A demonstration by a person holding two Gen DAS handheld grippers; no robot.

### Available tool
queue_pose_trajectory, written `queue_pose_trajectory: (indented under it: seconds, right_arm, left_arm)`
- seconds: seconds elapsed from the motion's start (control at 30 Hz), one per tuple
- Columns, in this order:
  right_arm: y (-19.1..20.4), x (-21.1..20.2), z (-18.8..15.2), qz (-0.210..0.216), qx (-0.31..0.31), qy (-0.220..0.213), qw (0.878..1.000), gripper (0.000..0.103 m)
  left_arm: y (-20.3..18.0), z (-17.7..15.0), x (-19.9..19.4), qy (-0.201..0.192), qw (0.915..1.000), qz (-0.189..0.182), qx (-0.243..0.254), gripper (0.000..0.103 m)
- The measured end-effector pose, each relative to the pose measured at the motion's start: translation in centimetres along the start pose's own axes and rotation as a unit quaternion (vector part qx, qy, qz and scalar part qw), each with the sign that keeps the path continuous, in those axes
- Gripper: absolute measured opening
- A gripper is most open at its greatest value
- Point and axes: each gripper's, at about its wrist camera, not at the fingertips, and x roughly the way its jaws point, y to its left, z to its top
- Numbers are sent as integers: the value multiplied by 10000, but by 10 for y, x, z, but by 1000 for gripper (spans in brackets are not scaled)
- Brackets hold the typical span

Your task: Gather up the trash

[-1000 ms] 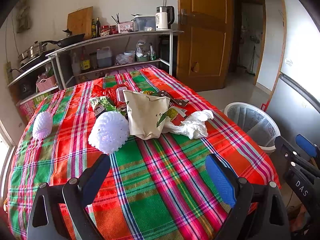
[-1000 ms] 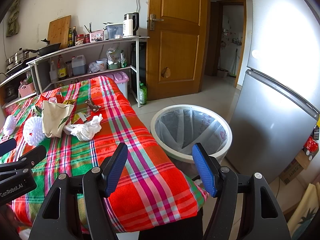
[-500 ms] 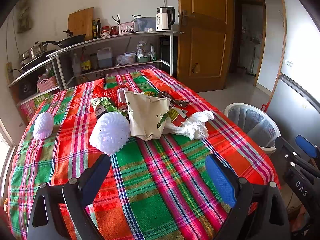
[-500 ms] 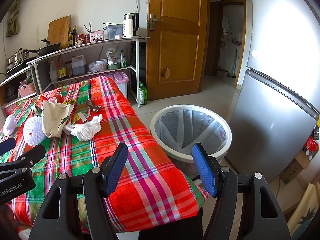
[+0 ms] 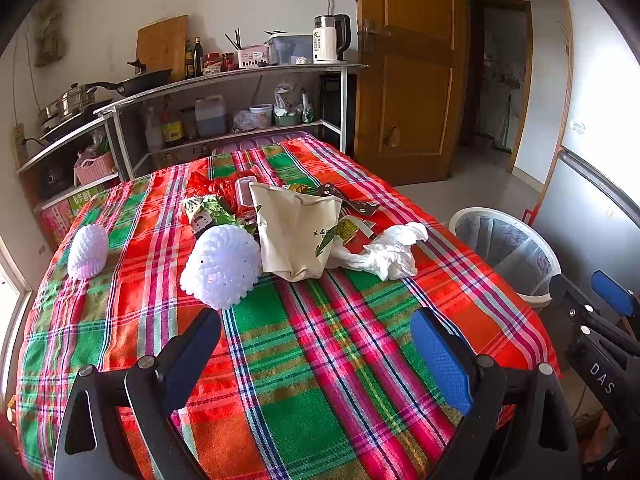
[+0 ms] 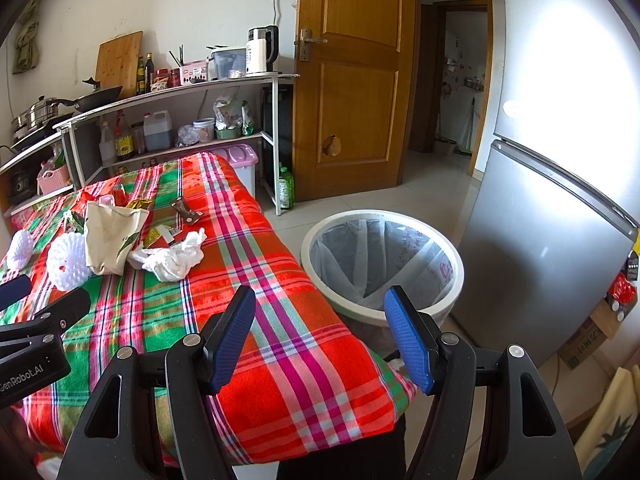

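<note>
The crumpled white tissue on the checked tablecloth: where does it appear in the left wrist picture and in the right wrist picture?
Left wrist view: the crumpled white tissue lies right of centre, just right of the beige paper bag.
Right wrist view: the tissue lies in the left half, at mid height, again right of the bag.
Shared landmark: the white trash bin on the floor beside the table, on the tissue's side.

My left gripper (image 5: 316, 354) and right gripper (image 6: 320, 338) look alike: black angular frames, silver screws at the joints, ribbed blue pads (image 6: 408, 340) on the fingers. White lettering reads "GenRobot.AI" and "DAS".
</note>
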Motion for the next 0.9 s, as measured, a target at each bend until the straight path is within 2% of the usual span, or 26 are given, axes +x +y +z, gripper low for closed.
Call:
queue_pose_trajectory:
  seconds: [0.9]
  right_arm:
    - [-1, -2, 0, 20, 8, -21, 10000, 68]
  left_arm:
    - [0, -1, -1, -20, 10000, 0, 2, 96]
